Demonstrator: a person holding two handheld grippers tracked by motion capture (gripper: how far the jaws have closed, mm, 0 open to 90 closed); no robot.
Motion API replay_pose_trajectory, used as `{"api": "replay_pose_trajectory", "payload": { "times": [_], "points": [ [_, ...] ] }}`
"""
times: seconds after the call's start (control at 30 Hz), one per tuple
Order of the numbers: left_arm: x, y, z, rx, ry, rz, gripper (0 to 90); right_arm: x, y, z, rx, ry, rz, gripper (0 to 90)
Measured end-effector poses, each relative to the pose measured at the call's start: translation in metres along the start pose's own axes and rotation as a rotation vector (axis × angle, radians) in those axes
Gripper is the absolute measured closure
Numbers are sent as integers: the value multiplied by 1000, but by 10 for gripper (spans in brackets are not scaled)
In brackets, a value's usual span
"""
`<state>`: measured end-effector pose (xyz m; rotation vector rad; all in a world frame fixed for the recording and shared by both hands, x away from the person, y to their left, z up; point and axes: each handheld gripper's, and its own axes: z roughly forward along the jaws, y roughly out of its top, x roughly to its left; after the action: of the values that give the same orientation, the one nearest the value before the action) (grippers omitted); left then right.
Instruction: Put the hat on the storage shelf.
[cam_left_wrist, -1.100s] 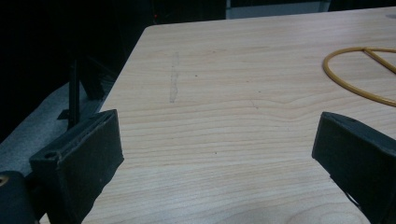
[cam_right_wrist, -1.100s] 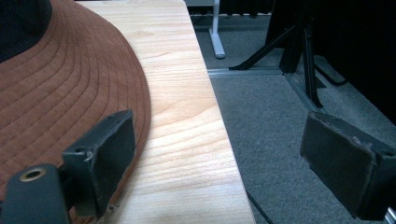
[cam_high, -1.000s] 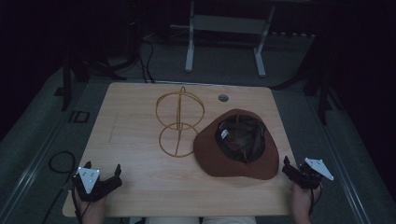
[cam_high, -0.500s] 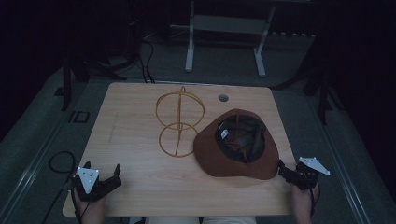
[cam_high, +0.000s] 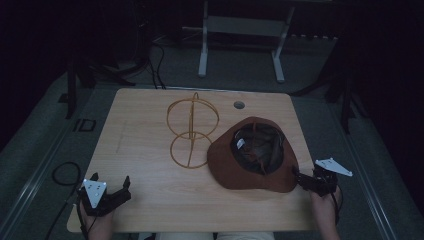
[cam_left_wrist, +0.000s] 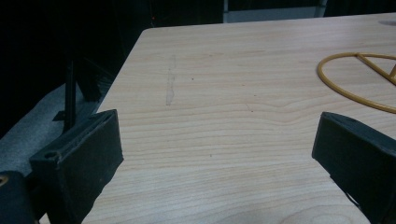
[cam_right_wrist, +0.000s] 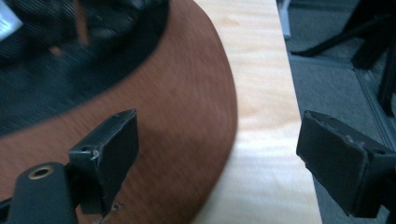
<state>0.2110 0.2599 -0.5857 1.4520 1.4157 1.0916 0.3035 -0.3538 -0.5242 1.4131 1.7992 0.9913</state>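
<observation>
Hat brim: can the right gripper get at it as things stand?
Probably yes. The right gripper is open, its jaws to either side of the near edge of the hat, with nothing between them and the brim.

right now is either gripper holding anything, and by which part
Nothing is held. The right gripper stands open at the brown hat's brim edge; the left gripper is open above bare table.

One brown hat (cam_high: 255, 156), one gold wire stand (cam_high: 192, 129), two claws, all at one desk (cam_high: 145, 125).

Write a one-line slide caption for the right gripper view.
Open right tool straddling the brim edge of an upturned brown hat near the wooden table edge.
</observation>
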Motion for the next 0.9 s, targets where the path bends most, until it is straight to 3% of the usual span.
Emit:
{"api": "replay_pose_trajectory", "payload": {
  "times": [0.27,0.5,0.73,0.83,0.9],
  "points": [
    [0,0,0,4,0,3,21,1,27,-6,-6,82,26,109],
    [-1,0,1,6,-4,1,21,2,52,-4,-19,90,43,104],
    [0,0,1,9,-11,-5,21,5,76,-2,-25,100,25,105],
    [0,0,1,8,-13,-4,21,5,86,-1,-18,114,34,134],
    [0,0,1,7,-14,-4,21,6,90,0,-31,100,28,164]
  ]
}}
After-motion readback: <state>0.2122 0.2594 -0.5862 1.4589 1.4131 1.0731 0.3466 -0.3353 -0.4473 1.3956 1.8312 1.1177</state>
